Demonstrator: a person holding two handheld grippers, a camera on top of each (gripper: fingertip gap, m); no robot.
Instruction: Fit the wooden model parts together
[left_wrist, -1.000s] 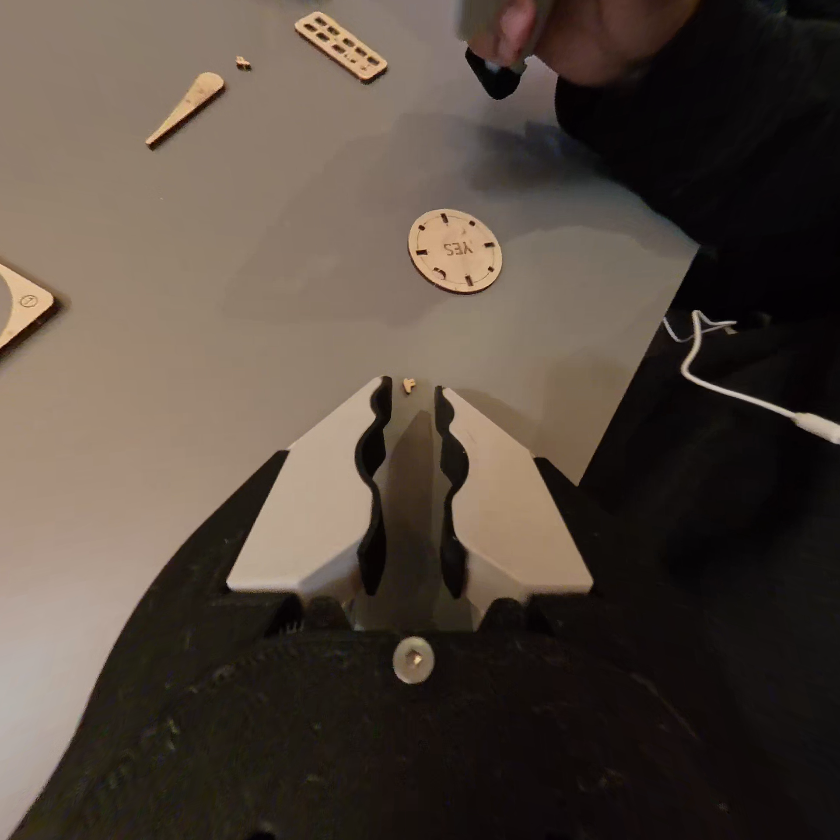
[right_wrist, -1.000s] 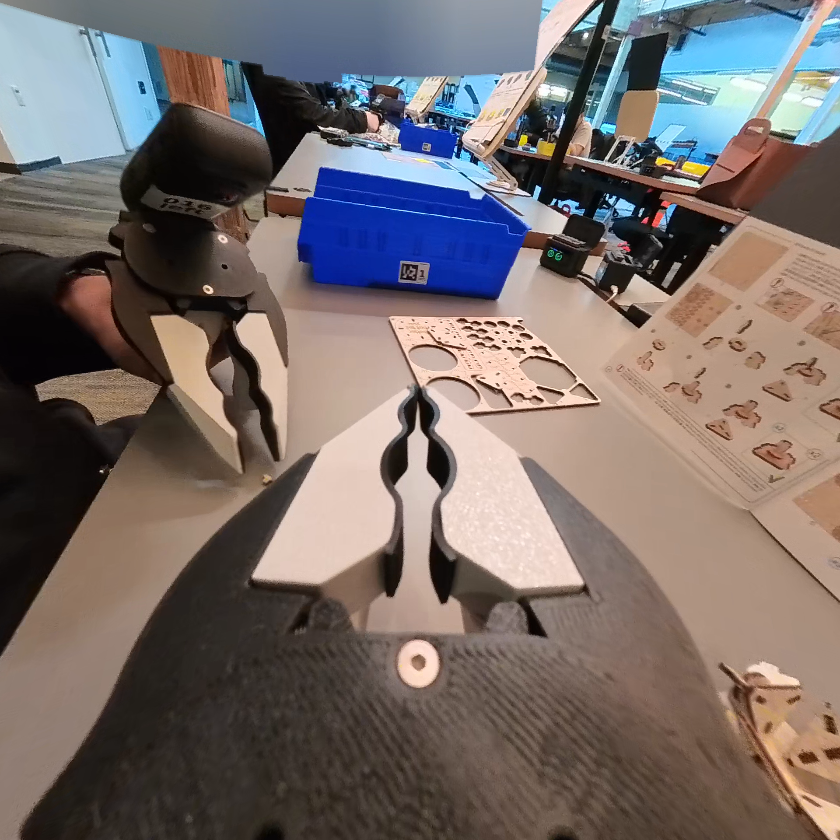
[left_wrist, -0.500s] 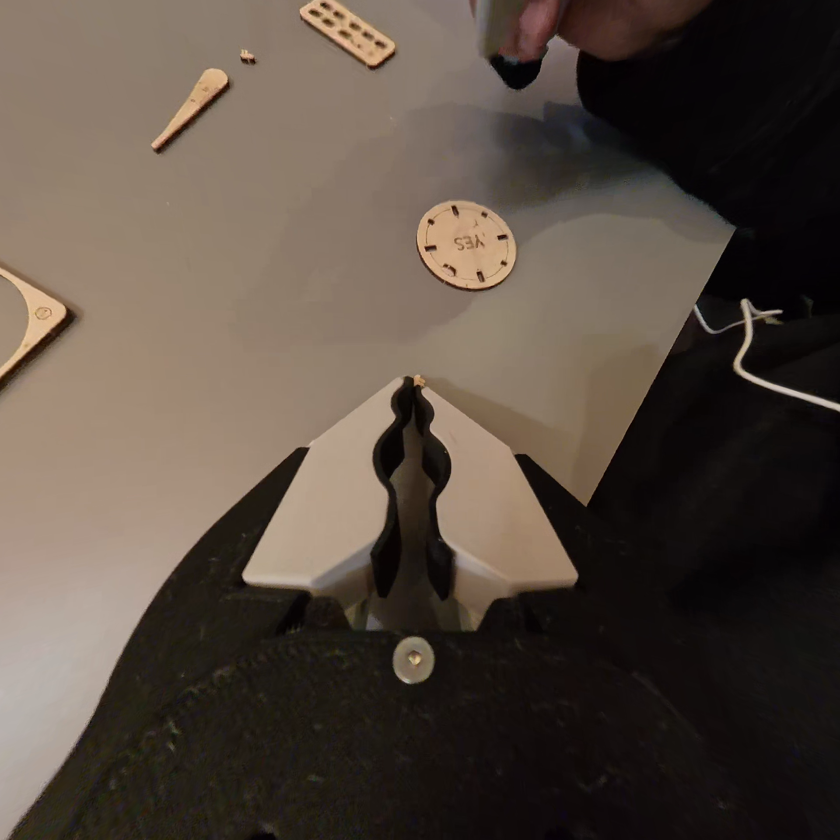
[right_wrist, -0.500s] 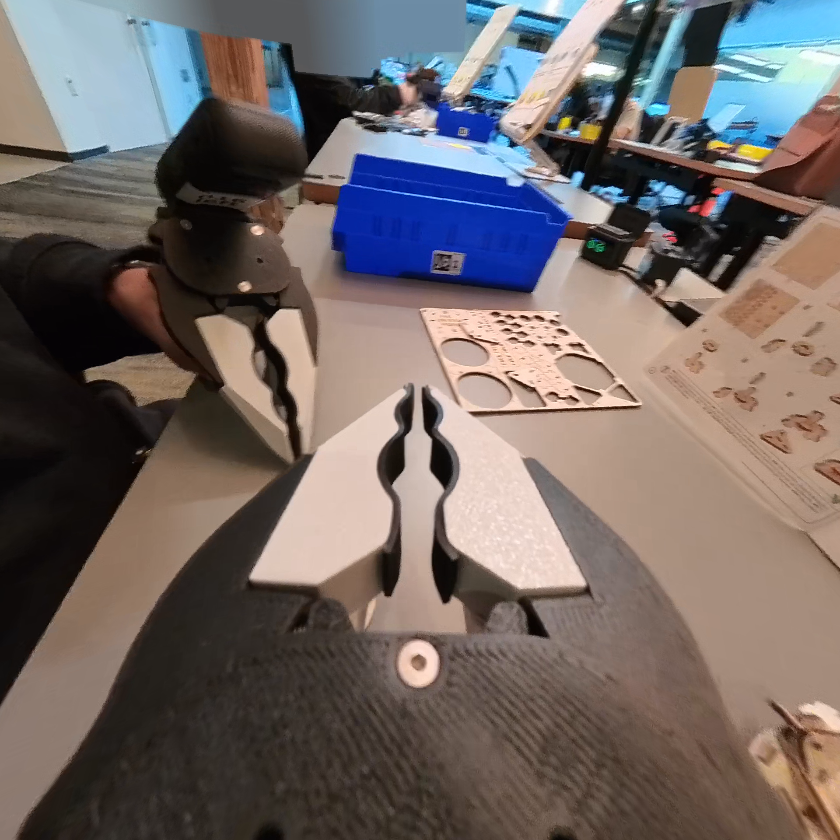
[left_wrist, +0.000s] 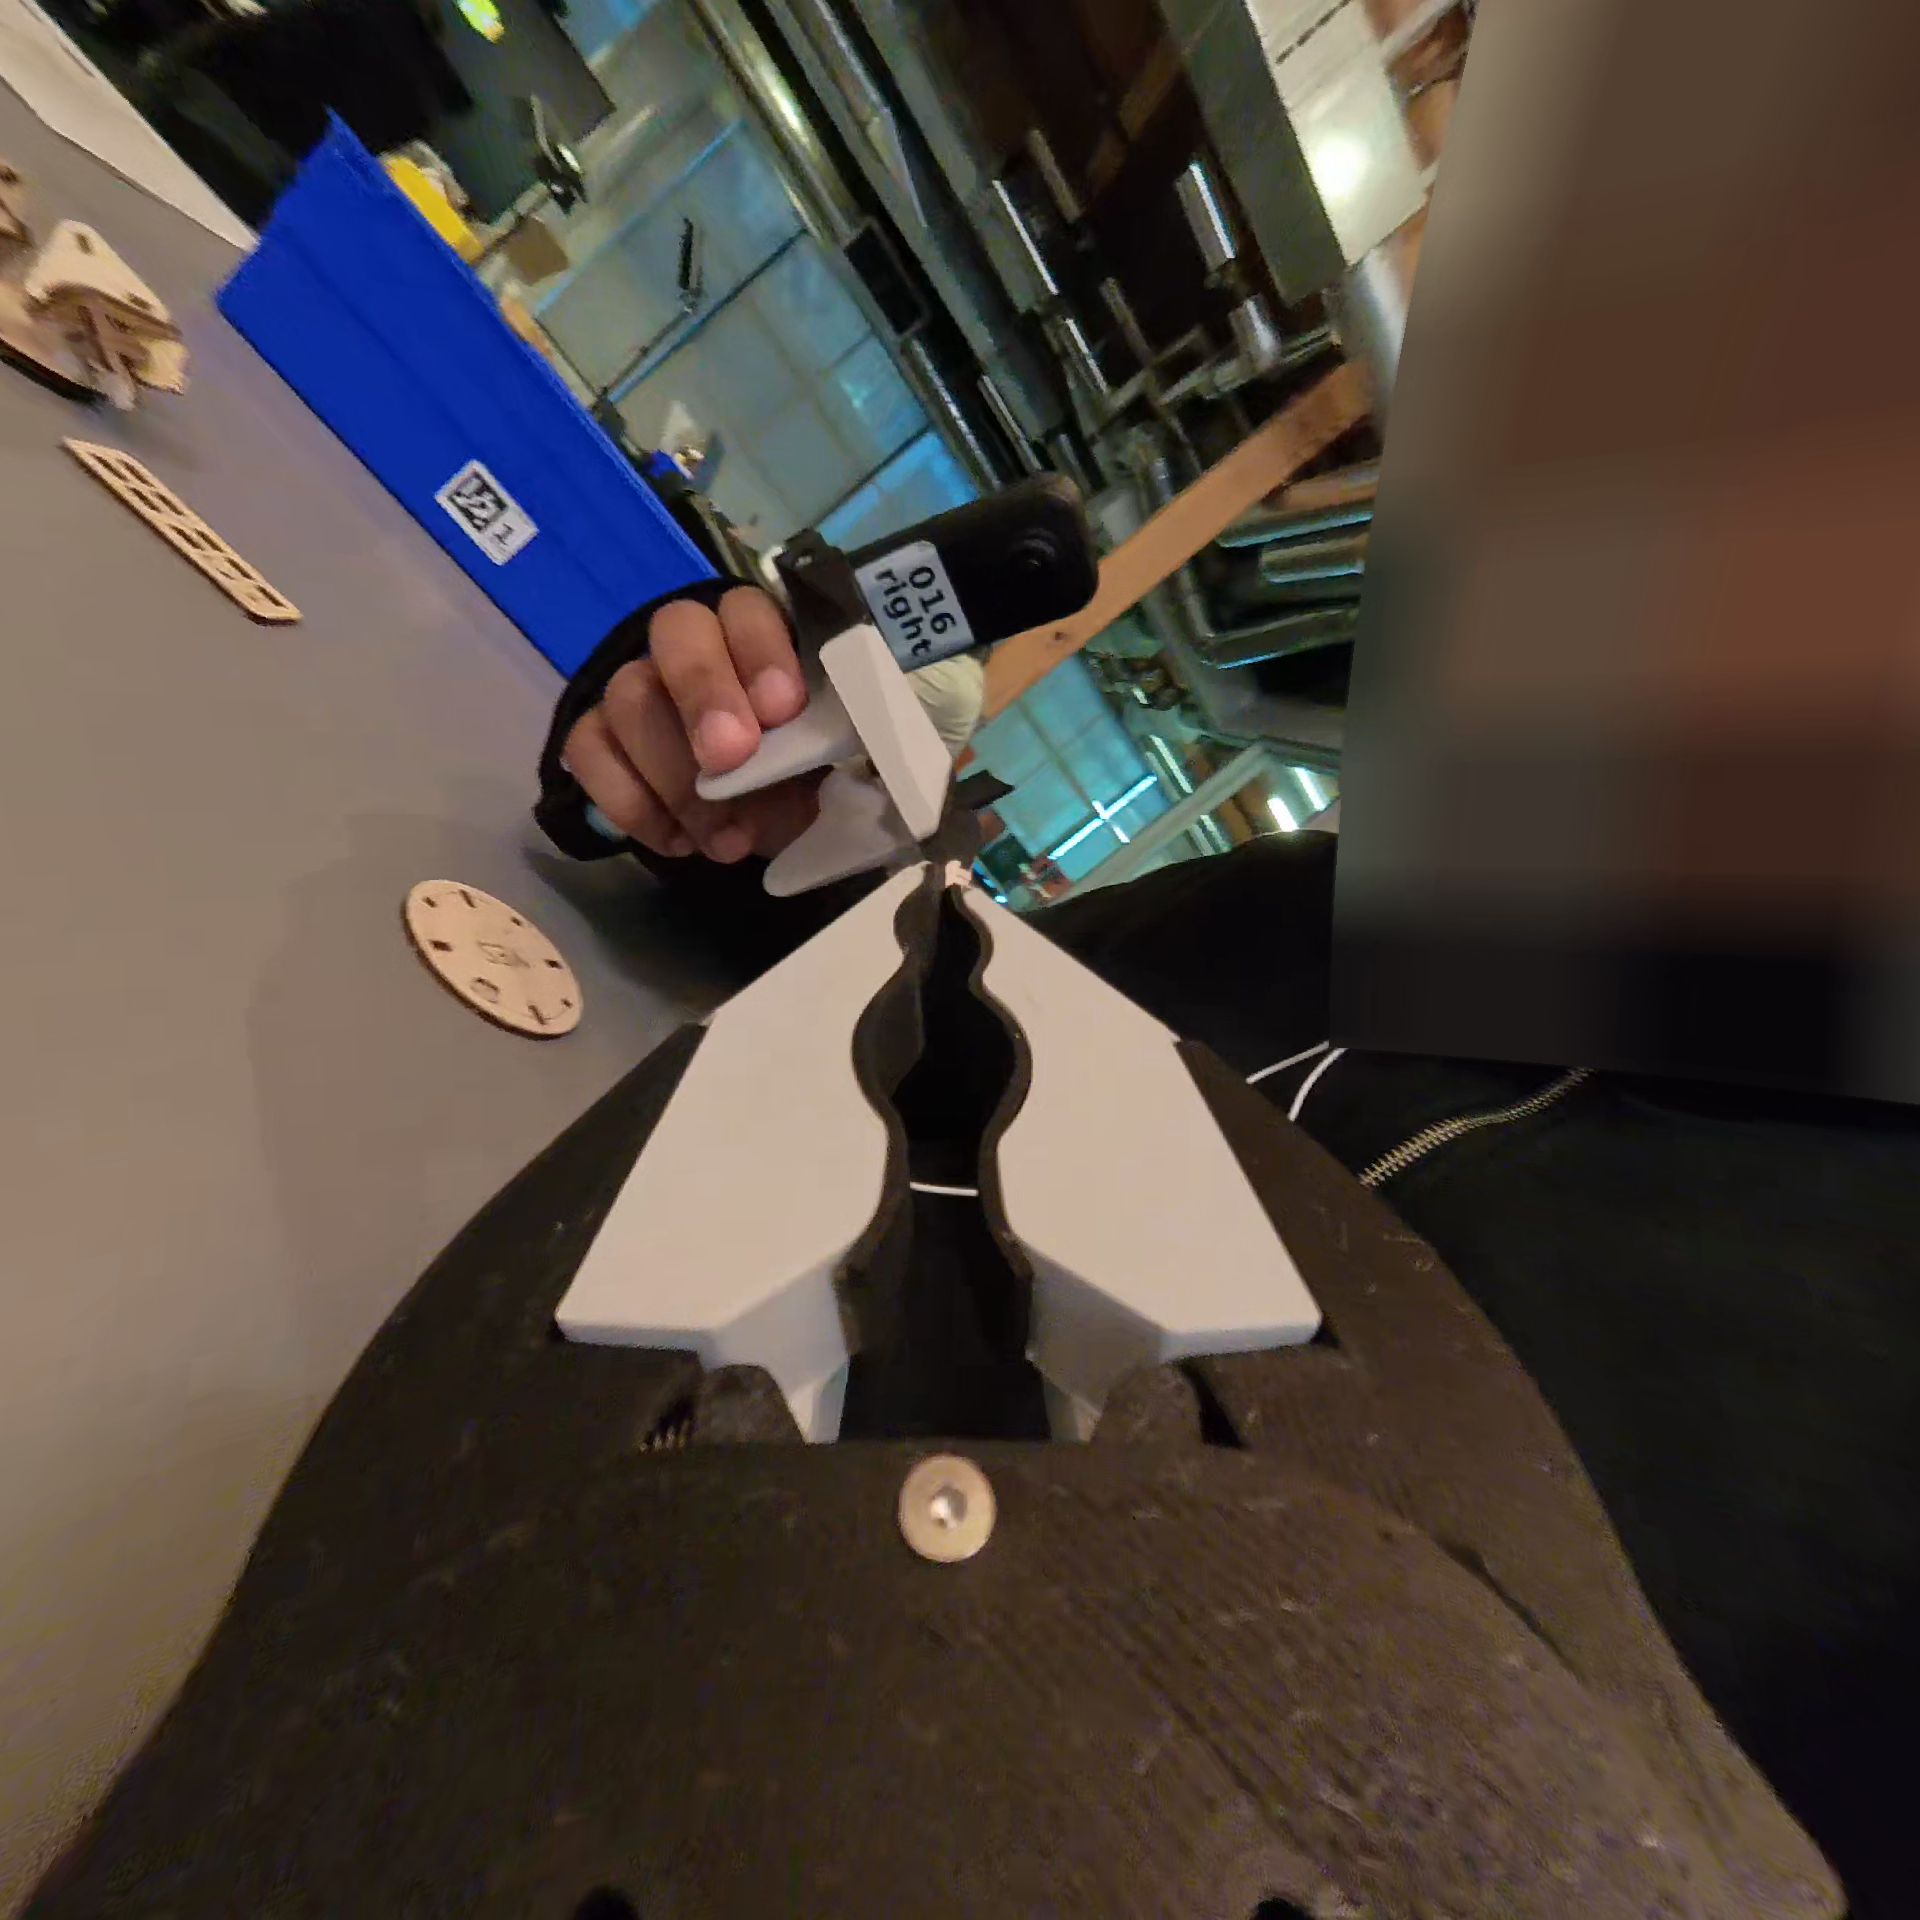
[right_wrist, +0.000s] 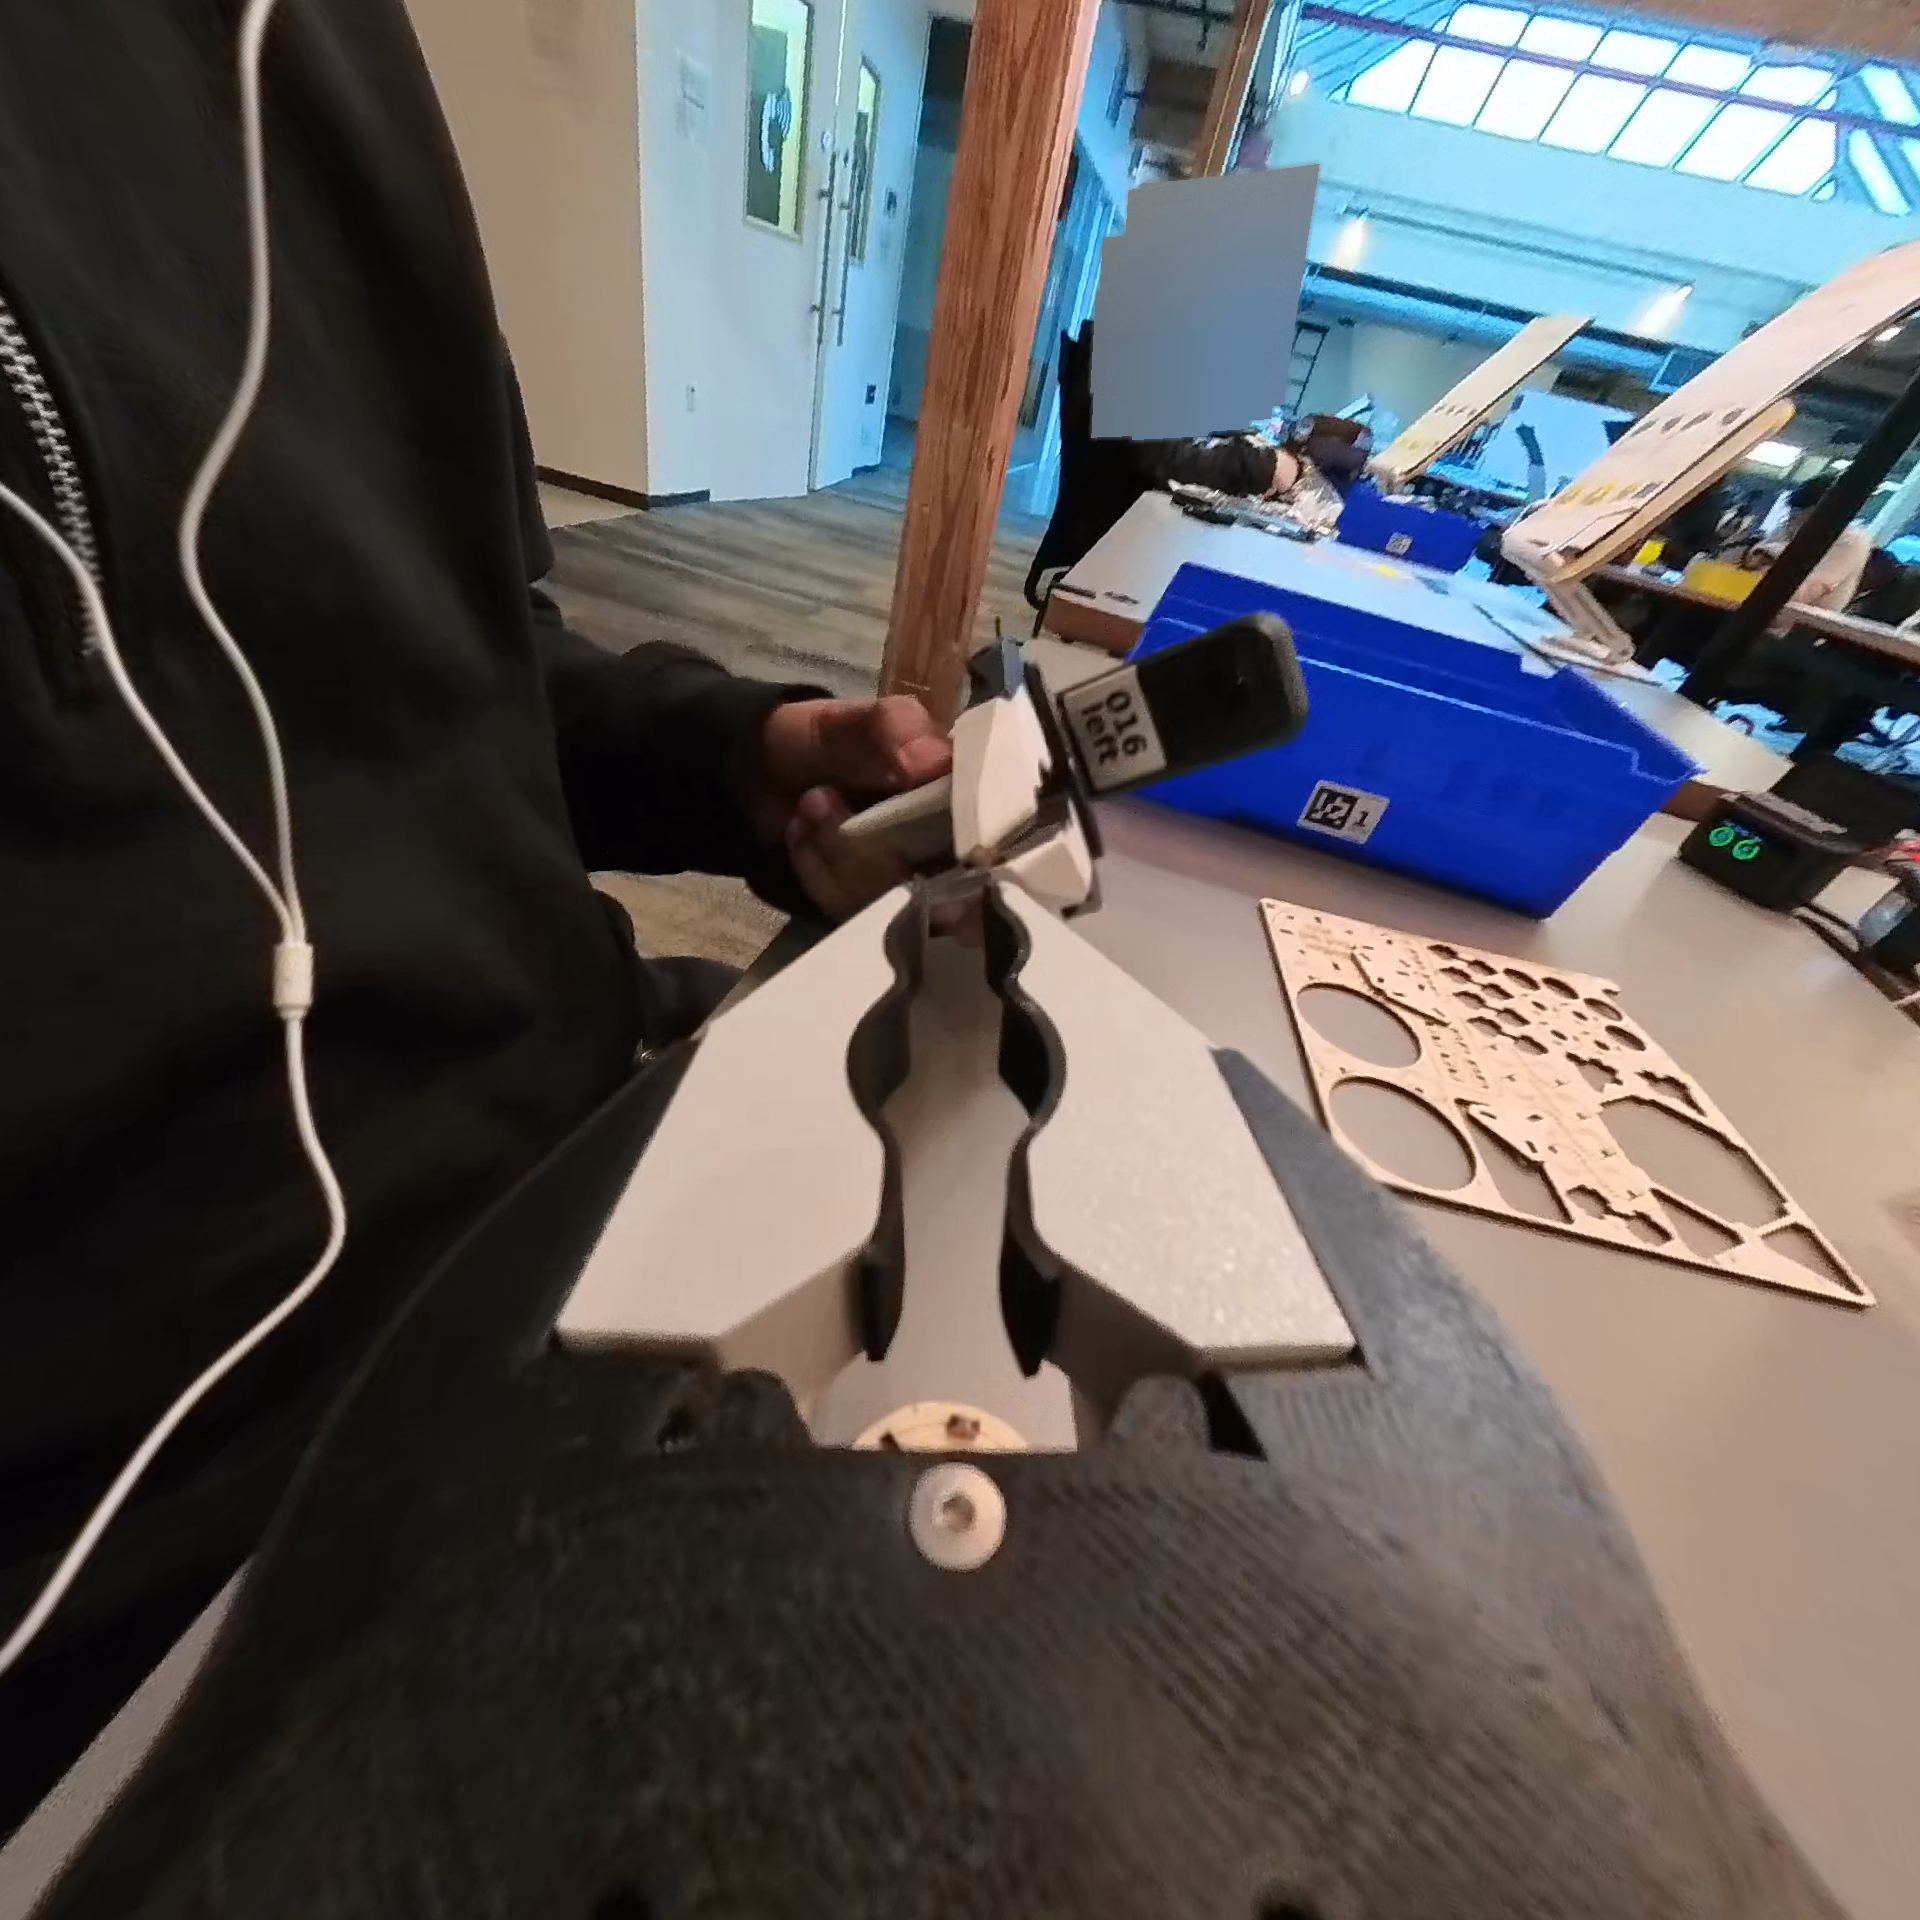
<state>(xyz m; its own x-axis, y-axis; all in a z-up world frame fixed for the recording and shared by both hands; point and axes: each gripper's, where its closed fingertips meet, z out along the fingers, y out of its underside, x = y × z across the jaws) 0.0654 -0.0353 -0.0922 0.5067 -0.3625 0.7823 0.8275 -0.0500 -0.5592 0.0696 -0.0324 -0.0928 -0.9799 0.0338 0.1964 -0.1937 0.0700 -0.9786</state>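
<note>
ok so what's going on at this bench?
A person holds a gripper in each hand above a grey table. The left gripper is shut, with a tiny wood bit at its tips. The right gripper faces it tip to tip, fingers slightly apart. A wooden disc, a punched-out sheet and a blue bin sit on the table.

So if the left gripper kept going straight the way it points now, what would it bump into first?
Most likely the right gripper: its fingertips sit right at the left gripper tips, nearly touching. Depth is hard to judge exactly.
</note>
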